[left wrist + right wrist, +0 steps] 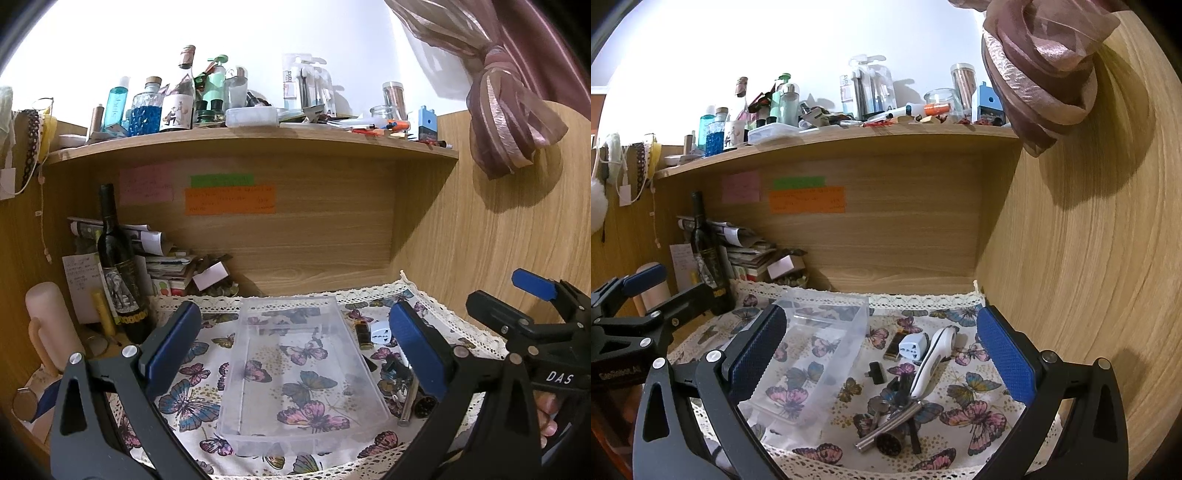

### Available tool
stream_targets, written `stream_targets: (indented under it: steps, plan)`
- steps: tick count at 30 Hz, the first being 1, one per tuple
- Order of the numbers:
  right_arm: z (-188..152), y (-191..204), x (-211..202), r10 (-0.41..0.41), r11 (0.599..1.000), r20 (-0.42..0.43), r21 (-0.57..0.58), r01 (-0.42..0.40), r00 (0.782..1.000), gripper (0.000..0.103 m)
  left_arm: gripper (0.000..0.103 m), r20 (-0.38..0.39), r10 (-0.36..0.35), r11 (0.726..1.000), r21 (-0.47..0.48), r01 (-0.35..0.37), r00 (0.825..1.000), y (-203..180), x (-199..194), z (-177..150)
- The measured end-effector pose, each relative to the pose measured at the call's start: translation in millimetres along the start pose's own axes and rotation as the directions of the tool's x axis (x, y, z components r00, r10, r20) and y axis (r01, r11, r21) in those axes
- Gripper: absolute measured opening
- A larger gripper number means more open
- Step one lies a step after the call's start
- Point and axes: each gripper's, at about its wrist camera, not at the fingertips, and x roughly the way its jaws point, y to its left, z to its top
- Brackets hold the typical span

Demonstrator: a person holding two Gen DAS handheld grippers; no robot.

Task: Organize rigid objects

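Note:
A clear plastic box (295, 373) lies empty on the butterfly cloth, and shows at the left in the right wrist view (816, 354). Right of it lies a cluster of small items: a white travel adapter (913, 348), a white handled tool (932, 363), a dark lighter (892, 347), a small black plug (877, 371), a metal rod (888, 426) and a round black piece (888, 443). My left gripper (295, 343) is open, above the box. My right gripper (882, 354) is open, above the cluster.
A wine bottle (120, 273) and stacked papers (166, 262) stand at the back left. A pink cylinder (50, 321) stands at the far left. A shelf (251, 142) overhead holds many bottles. A wooden wall (1089, 258) closes the right side.

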Motion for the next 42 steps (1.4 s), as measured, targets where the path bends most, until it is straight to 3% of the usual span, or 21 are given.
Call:
stream_targets:
  steps: [31,42]
  plan:
    - [1,3,-4,0.003,1.0,0.009,-0.004,-0.003,1.0,0.103,0.103,-0.01,-0.007,1.0,-0.019,0.007,1.0,4,5,1]
    - [4,4,7,0.01,1.0,0.002,-0.009,-0.01,1.0,0.103,0.103,-0.058,0.007,0.998,-0.055,-0.01,0.998,16,22,-1]
